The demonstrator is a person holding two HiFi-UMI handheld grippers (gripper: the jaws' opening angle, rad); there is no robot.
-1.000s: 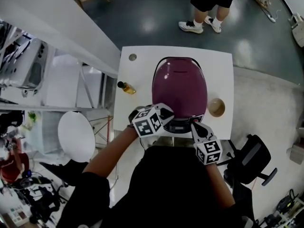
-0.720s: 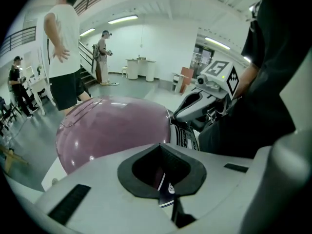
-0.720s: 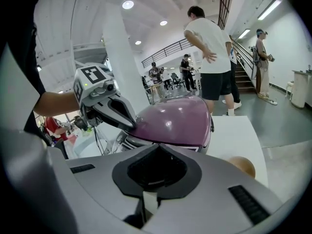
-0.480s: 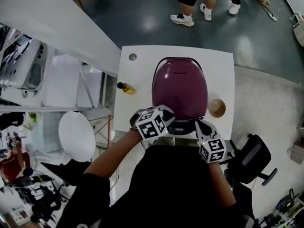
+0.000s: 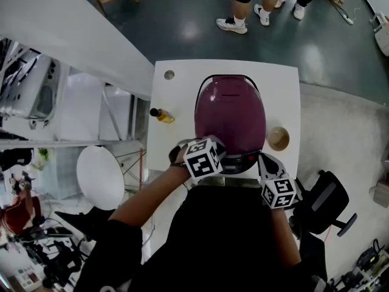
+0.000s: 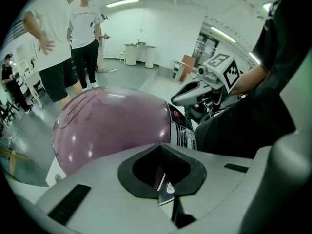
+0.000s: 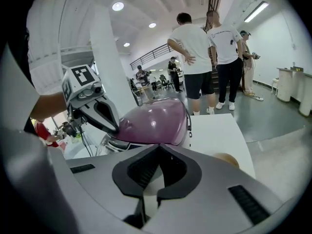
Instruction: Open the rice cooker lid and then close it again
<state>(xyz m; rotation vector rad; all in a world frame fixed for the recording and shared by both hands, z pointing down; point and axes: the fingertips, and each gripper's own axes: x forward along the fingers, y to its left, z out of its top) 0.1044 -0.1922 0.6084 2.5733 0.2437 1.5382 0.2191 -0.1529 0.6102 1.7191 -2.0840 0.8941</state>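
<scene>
The purple rice cooker [image 5: 230, 114] stands in the middle of the white table [image 5: 176, 96] with its lid down. Its silver control panel [image 5: 238, 160] faces me. My left gripper [image 5: 216, 148] is shut and empty, with its tip over the cooker's front left edge. From the left gripper view the lid [image 6: 112, 126] fills the space beyond the shut left gripper [image 6: 165, 191]. My right gripper [image 5: 265, 160] is shut with nothing in it and sits off the cooker's front right corner, apart from it. The right gripper view shows the cooker [image 7: 156, 118] ahead and the left gripper [image 7: 113, 126] at its front.
A small amber bottle [image 5: 161, 114] lies left of the cooker. A wooden bowl [image 5: 278, 138] sits to its right. People's legs [image 5: 243, 5] stand beyond the table's far edge. A black office chair [image 5: 322, 201] is at my right and a white round stool [image 5: 100, 176] at my left.
My right gripper has drawn away from the control panel, to the right and toward me. The left gripper stayed at the front edge and tilted a little. The people beyond the table shifted.
</scene>
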